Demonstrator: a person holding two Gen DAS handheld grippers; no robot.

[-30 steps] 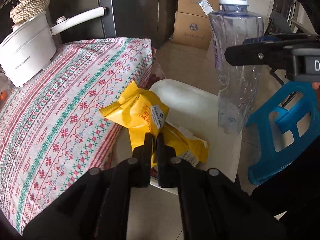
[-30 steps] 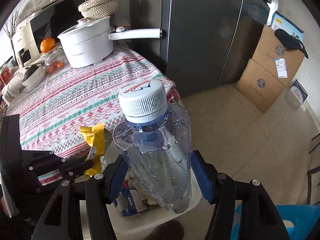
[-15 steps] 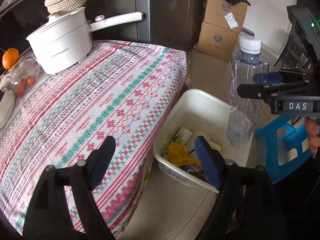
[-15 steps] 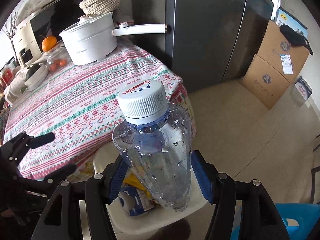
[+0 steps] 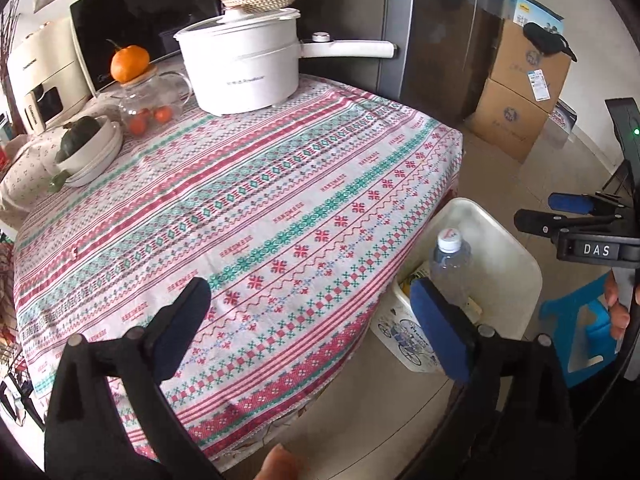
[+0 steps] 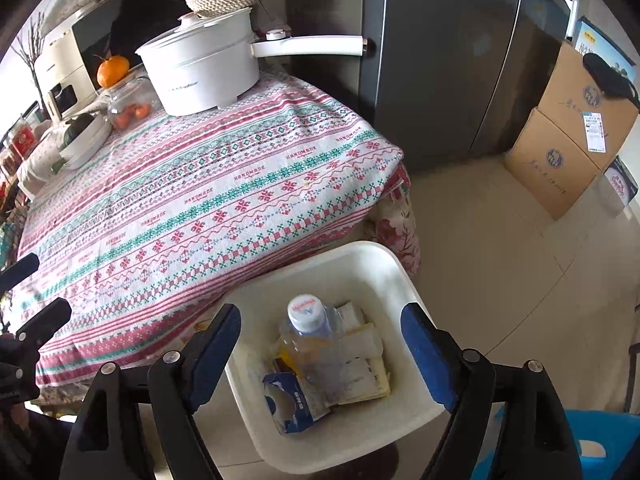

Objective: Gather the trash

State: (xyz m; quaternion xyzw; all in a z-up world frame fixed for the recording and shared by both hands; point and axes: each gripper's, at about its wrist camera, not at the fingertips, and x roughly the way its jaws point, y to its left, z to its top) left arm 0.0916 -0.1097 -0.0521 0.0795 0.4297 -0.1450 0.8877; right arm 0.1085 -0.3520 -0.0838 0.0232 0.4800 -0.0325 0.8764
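A white trash bin (image 6: 372, 268) stands on the floor beside the table; it also shows in the left wrist view (image 5: 504, 248). A clear plastic bottle (image 6: 310, 332) with a white cap stands in it, also seen from the left (image 5: 450, 258), on top of yellow wrappers and a torn blue carton (image 6: 296, 402). My right gripper (image 6: 320, 352) is open and empty directly above the bin. My left gripper (image 5: 312, 324) is open and empty over the table edge, left of the bin.
The table has a patterned cloth (image 5: 240, 208). At its far side stand a white pot (image 5: 240, 68) with a long handle, a glass jar with an orange on top (image 5: 130, 64) and stacked bowls (image 5: 90, 148). Cardboard boxes (image 6: 568, 136) stand by the wall. A blue stool (image 5: 580, 332) stands right of the bin.
My left gripper opened, dropped the yellow wrapper into the bin, then rose and pulled back over the table. My right gripper opened and the bottle dropped into the bin.
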